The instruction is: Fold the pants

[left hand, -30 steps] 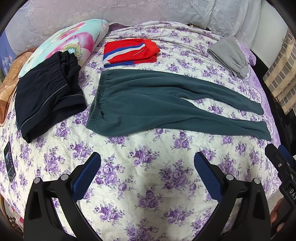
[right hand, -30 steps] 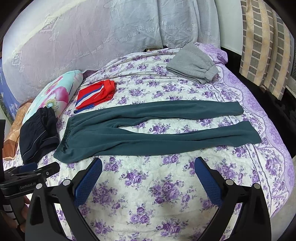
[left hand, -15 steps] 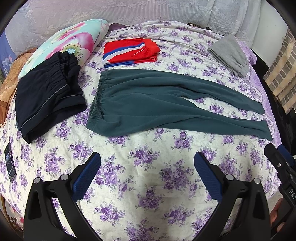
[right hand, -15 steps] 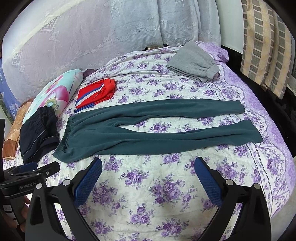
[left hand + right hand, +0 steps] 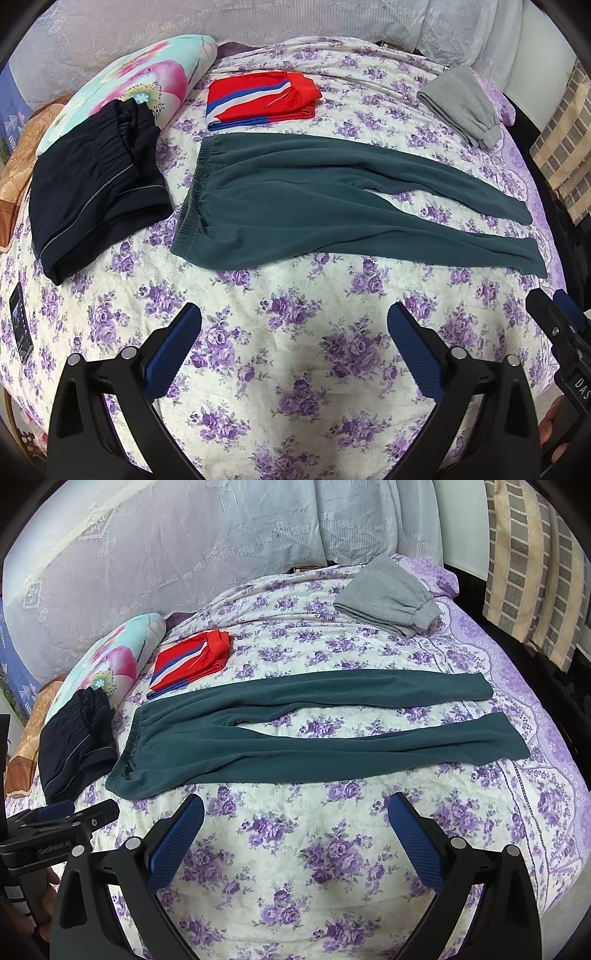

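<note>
Folding has not started: the green pants [image 5: 332, 206] lie flat and unfolded across the bed [image 5: 295, 369], waistband toward nine o'clock, both legs parted and running toward three o'clock. The left gripper [image 5: 294, 343] and right gripper [image 5: 295, 827] hover over bare quilt at six o'clock, jaws spread wide and gripping nothing. Every fold remains, likely starting with laying one leg over the other.
</note>
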### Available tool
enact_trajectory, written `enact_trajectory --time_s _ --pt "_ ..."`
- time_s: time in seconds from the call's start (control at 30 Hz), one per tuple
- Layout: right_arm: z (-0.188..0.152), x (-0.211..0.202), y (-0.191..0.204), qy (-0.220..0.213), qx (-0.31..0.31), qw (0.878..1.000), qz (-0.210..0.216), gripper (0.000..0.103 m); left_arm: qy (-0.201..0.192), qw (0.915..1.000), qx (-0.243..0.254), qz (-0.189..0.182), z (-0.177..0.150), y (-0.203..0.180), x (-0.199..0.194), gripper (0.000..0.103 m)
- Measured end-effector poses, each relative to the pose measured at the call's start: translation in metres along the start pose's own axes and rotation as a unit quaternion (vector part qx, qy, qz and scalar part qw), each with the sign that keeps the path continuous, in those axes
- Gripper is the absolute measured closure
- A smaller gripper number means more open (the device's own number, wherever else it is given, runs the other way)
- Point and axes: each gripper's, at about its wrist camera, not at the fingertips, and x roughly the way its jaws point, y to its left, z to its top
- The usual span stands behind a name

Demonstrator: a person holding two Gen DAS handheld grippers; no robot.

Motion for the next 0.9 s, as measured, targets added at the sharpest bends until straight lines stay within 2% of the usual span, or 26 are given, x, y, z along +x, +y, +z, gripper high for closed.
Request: enact_trajectory --time_s 0.2,0.37,0.43,0.47,0.53,0.67,0.73,0.77,0.8,0.87,0.9 --pt "-0.007 0.016 -0.009 0.025 0.013 1.0 0.001 0.003 0.029 0.9988 -0.026 -0.028 0.002 0.019 0.018 0.005" --pt "-0.02 0.038 -0.026 0.058 0.039 0.998 0.001 0.003 0.075 0.9948 -0.067 -0.012 0.0 0.058 0.05 0.005" --pt "-0.026 0.049 -0.035 0.075 0.053 0.996 0.0 0.003 0.097 0.9913 -0.086 -0.017 0.002 0.073 0.065 0.014" --pt "-0.029 0.054 -0.041 0.083 0.062 0.995 0.0 0.003 0.107 0.9896 -0.094 -0.022 0.005 0.078 0.07 0.018" --pt "-0.032 0.058 -0.049 0.09 0.074 0.993 -0.004 0.003 0.123 0.9851 -0.116 -0.03 0.012 0.086 0.083 0.018" --pt "-0.032 0.059 -0.065 0.089 0.092 0.992 -0.015 0.003 0.119 0.9816 -0.145 -0.037 0.036 0.094 0.105 0.018" --pt "-0.03 0.059 -0.073 0.087 0.101 0.991 -0.022 0.003 0.128 0.9781 -0.157 -0.049 0.047 0.095 0.122 0.018" --pt "-0.029 0.06 -0.077 0.087 0.106 0.99 -0.026 0.003 0.138 0.9752 -0.165 -0.054 0.051 0.096 0.134 0.024" --pt "-0.028 0.06 -0.082 0.087 0.109 0.99 -0.027 0.003 0.147 0.9721 -0.174 -0.055 0.053 0.096 0.143 0.052" --pt "-0.027 0.059 -0.092 0.086 0.116 0.989 -0.026 0.003 0.162 0.9652 -0.194 -0.066 0.056 0.099 0.159 0.099" --pt "-0.027 0.059 -0.102 0.087 0.128 0.988 -0.025 0.003 0.161 0.9631 -0.206 -0.066 0.054 0.101 0.16 0.099"
